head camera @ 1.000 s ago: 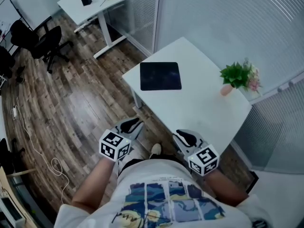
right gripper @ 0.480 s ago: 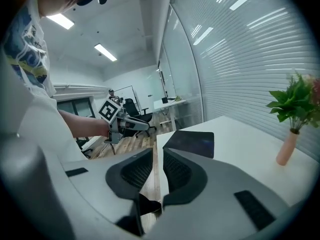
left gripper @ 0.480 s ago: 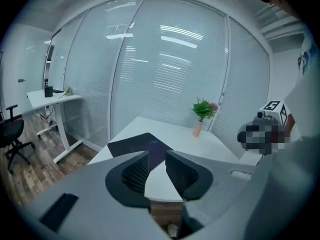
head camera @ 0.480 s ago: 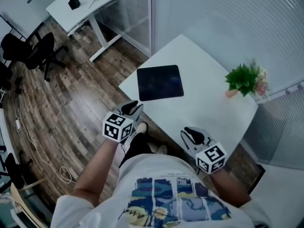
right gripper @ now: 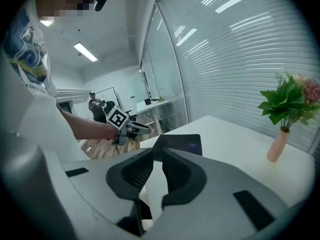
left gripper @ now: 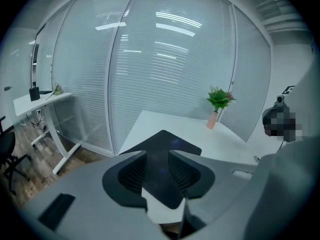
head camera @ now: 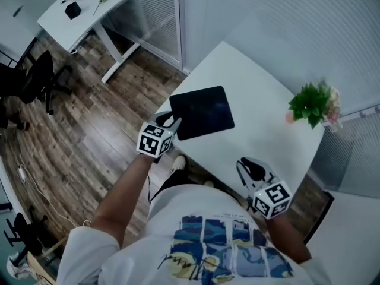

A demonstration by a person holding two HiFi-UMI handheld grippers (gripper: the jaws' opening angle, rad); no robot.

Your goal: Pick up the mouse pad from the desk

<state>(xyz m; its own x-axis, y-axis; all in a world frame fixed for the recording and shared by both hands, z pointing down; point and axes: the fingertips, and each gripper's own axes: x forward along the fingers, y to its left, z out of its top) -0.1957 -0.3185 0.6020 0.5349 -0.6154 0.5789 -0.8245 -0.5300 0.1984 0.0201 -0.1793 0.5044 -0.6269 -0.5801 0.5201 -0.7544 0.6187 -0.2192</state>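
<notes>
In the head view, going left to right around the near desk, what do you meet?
First the left hand-held gripper, whose jaws have just been opening with nothing held between them → mouse pad → right hand-held gripper → potted plant.

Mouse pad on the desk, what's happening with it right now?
A person works with a gripper in each hand. The left gripper is at the near left corner of the black mouse pad, which lies flat on the white desk. Its jaws have just been opening and stand apart, lined up on the pad but not gripping it. The right gripper hovers by the desk's near edge, jaws apart, empty. The pad is not yet lifted.
</notes>
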